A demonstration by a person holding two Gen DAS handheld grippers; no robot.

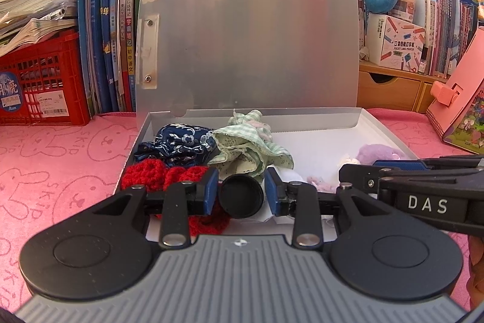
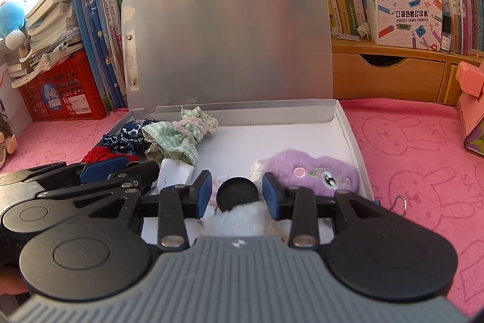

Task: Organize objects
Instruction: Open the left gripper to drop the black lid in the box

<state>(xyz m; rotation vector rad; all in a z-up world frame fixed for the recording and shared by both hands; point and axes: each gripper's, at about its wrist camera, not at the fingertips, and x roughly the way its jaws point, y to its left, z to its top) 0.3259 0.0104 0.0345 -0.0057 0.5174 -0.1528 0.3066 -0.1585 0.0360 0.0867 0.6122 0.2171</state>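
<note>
On the pink bunny-print cloth (image 2: 423, 141) the grey box (image 2: 348, 123) stands lid-up, already holding scrunchies (image 1: 251, 147) and a purple plush (image 2: 317, 171), while both the left gripper (image 1: 241, 191) and right gripper (image 2: 237, 192) hover part-open and empty, so fetching another item seems next.

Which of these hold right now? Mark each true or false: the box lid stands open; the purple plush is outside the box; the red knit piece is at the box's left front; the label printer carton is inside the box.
1. The lid of the box stands open. True.
2. The purple plush lies outside the box. False: it lies inside, against the right wall.
3. The red knit piece sits at the box's left front corner. True.
4. The label printer carton is inside the box. False: it stands on the wooden shelf behind.
</note>
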